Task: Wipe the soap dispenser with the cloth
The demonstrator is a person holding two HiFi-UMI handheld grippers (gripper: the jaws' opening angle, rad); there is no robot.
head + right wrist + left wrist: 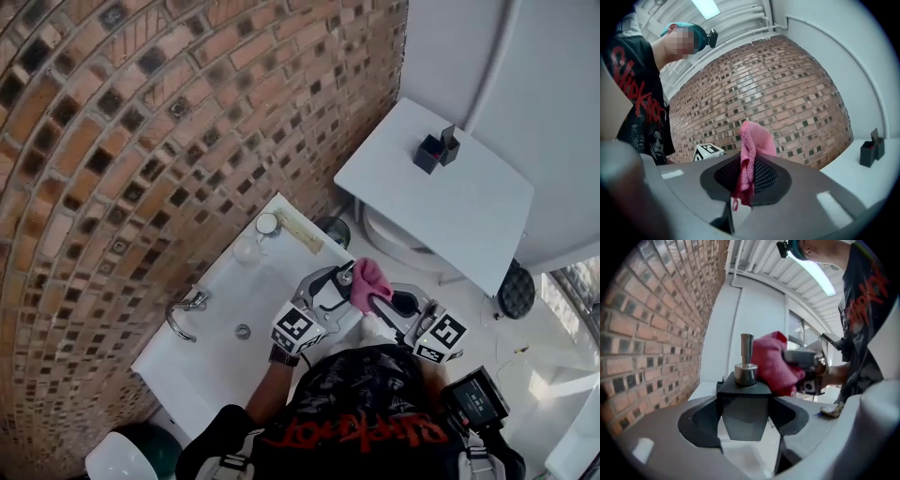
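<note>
Soap dispenser [743,401], dark angular body with metal pump, clamped at flat sides in left gripper [745,422], above sink [187,366]. Likely rigid, slick, top-heavy; grip body, not pump. Cloth [753,145], soft, pinched in right gripper [752,177], beside pump.

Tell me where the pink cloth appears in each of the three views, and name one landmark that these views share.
Head view: cloth at centre, between the left gripper and the right gripper.
Left gripper view: cloth right of centre, just beside the soap dispenser.
Right gripper view: cloth at centre, pinched in that gripper's jaws.
Shared landmark: the brick wall.
</note>
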